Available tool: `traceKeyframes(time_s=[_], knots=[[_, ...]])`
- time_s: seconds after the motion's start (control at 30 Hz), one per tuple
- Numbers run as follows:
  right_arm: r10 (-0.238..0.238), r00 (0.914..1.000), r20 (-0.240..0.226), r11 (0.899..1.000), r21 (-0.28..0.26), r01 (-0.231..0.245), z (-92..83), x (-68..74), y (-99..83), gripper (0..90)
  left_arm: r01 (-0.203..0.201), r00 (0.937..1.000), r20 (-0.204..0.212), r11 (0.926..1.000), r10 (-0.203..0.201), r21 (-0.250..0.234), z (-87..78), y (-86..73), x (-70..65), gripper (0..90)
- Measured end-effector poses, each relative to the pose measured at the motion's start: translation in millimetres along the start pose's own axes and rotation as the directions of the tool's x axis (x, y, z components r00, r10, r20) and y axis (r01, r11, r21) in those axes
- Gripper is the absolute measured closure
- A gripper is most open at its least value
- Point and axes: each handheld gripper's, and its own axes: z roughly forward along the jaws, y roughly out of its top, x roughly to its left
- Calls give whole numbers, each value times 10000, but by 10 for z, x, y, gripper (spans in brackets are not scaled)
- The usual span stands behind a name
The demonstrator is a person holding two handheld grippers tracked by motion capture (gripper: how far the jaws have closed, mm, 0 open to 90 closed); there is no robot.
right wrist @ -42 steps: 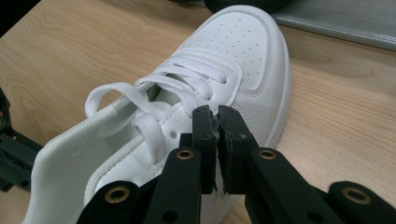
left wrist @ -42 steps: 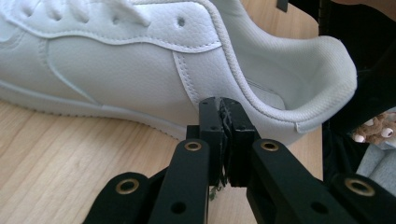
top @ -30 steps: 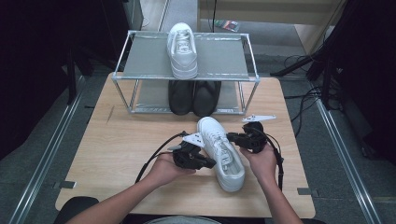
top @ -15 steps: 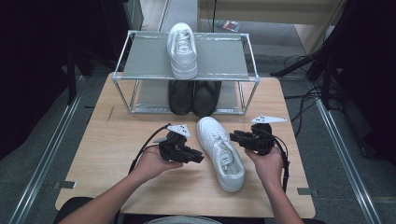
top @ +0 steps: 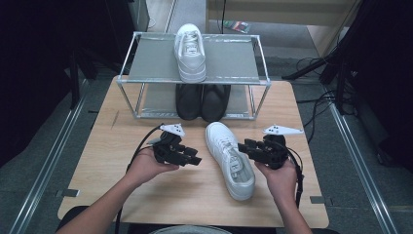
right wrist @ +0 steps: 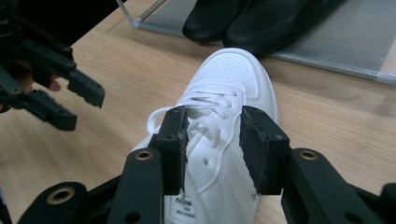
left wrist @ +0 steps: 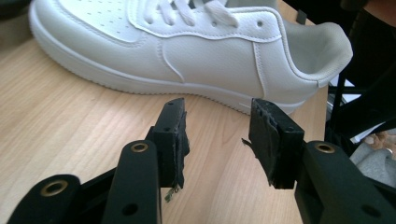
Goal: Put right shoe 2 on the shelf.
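The white shoe (top: pixel 229 158) lies on the tabletop (top: pixel 107 156), toe toward 11 o'clock, between both grippers. The left gripper (top: pixel 195 160) and right gripper (top: pixel 242 147) have just been opening; fingers apart, empty. The right is nearer.

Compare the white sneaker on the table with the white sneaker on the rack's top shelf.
The table sneaker lies on the wooden tabletop between the two grippers, slanted, toe toward the rack; the shelf sneaker sits on the grey top shelf, heel toward the person. Both are white, laced low-tops, apparently a pair.
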Motion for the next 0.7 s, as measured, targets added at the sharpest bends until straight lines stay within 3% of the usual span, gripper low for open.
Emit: traceKeyframes(time_s=[0.23, 0.47, 0.7], knots=[[-67, 10000, 1, 9999, -125, 67, -77, 93, -55, 607, -174, 9998, -132, 9993, 170, -334, -87, -8, 27, 540], [91, 9993, 354, 9999, -58, -89, -13, 119, -156, 596, -16, 9997, -240, 9994, 8, -331, -119, -16, 74, 533], [-680, 9920, 1066, 9970, 440, 637, 178, 151, -229, 549, 92, 9995, -299, 9993, -103, -368, -133, -24, 102, 532]])
